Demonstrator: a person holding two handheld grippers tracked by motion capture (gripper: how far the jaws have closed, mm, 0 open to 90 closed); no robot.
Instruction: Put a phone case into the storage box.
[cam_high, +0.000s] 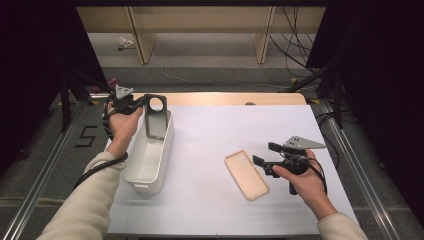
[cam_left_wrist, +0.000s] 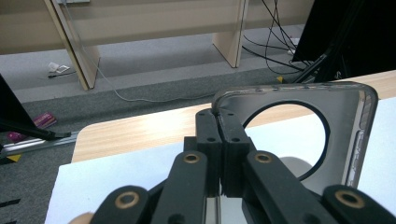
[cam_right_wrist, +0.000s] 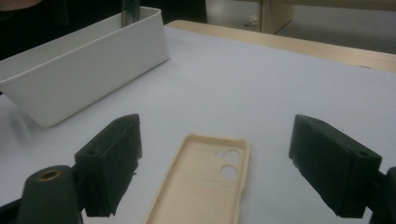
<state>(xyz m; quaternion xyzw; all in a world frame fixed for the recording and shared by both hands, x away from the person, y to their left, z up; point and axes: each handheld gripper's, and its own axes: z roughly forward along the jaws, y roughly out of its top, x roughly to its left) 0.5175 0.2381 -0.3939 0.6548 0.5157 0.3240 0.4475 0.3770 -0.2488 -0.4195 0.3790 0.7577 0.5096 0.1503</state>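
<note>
**Sorting phone cases into the white bin**

Holding a dark phone case (cam_high: 156, 116) upright by its top edge, the left hand-held gripper (cam_left_wrist: 218, 122) has its jaws clamped tight on the rim, so the case hangs over the far end of the white bin (cam_high: 150, 155) at the bench's (cam_high: 215, 200) left, probably ready to be lowered in. To the right, the right hand-held gripper (cam_right_wrist: 215, 163) stands wide open and empty just above a beige phone case (cam_high: 246, 174) lying hollow side up, seemingly lined up to straddle it for pickup.
</note>
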